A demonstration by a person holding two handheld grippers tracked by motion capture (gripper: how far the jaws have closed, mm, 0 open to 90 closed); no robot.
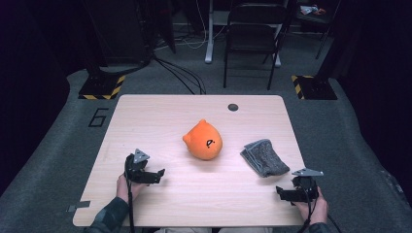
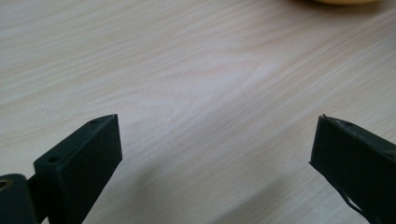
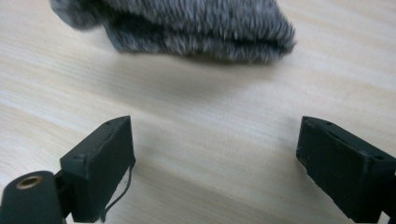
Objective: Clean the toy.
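— Grey cloth (image 3: 177, 28) where?
— Table's (image 1: 194, 194) right side, just ahead of my right gripper (image 3: 215, 158). Jaws wide, nothing between.
— Left gripper (image 2: 215, 158)?
— Wide too, empty, over bare wood. Orange plush (image 1: 203, 141) sits mid-table.
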